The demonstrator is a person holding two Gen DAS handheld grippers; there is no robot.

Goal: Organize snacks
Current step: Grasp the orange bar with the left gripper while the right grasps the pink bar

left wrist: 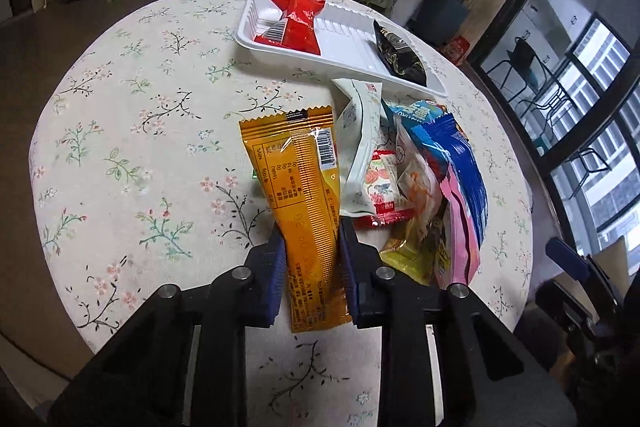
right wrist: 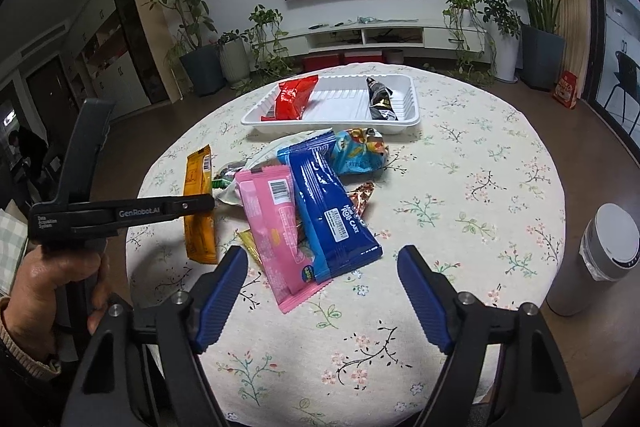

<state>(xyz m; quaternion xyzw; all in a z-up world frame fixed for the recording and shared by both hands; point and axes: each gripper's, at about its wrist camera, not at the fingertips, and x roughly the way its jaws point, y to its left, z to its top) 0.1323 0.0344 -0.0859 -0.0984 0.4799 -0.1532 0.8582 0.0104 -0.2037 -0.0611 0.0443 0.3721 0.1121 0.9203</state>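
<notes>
My left gripper (left wrist: pixel 311 231) is shut on a long orange snack packet (left wrist: pixel 298 187), its blue pads pressing both long edges near the packet's lower half. That orange packet (right wrist: pixel 198 203) lies at the left edge of a pile of packets on the round table. A pink packet (right wrist: pixel 276 227) and a blue roll-cake packet (right wrist: pixel 328 211) top the pile. My right gripper (right wrist: pixel 322 253) stands open just in front of them, holding nothing. Farther back a white tray (right wrist: pixel 404 125) holds a red packet (right wrist: pixel 294 97) and a black packet (right wrist: pixel 380 99).
A floral cloth covers the round table (right wrist: pixel 460 187). A grey-and-white flask (right wrist: pixel 600 255) stands at the table's right edge. A person's hand (right wrist: pixel 44 291) grips the left tool's handle. Potted plants, a low white TV shelf and a wall screen fill the back.
</notes>
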